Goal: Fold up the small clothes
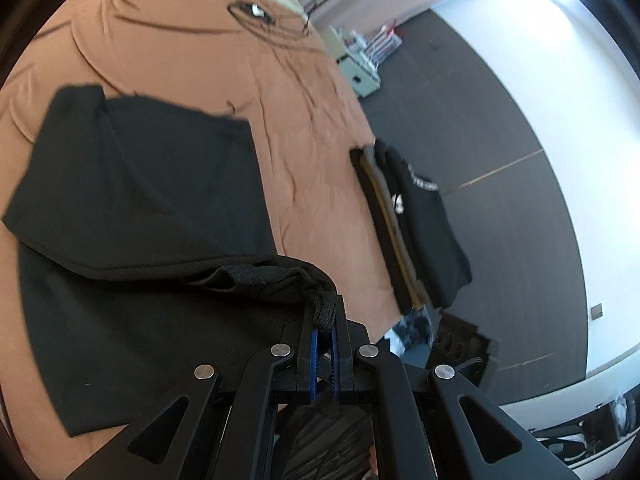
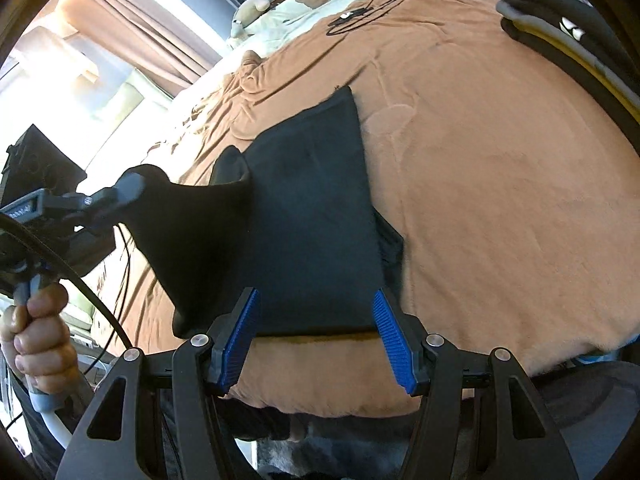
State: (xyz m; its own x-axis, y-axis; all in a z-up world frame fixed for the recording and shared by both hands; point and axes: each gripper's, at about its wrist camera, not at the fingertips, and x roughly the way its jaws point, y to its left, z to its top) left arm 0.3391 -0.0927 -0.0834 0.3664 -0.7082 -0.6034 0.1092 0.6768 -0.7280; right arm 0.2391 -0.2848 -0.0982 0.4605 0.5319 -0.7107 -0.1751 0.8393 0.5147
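Left wrist view: my left gripper (image 1: 325, 322) is clenched, blue pads nearly together, grasping a bunched corner of the black garment (image 1: 132, 200) with a bit of black cord pinched in. The garment lies spread on the brown bedcover (image 1: 304, 128), one edge lifted and drawn up to my jaws, the fabric partly doubled over itself. Well apart, at the bed's far edge, a stack of folded clothes (image 1: 416, 232), dark with a white print on top, half hanging over the side. A black cable (image 1: 256, 16) with a small device lies near the pillows. Dark floor (image 1: 500, 160) and a white wall beyond.

Right wrist view: my right gripper (image 2: 316, 334) is released, blue pads standing well apart, nothing pressed between them. The black garment (image 2: 316, 216) lies flat on the bedcover (image 2: 500, 200) just ahead of the jaws, its near edge between the pads. On the picture's left, the left gripper (image 2: 120, 196) holds a corner lifted off the bed; my hand (image 2: 38, 340) grips its handle. Folded stack (image 2: 560, 36) at top right. Curtain (image 2: 132, 28) and bright window behind.
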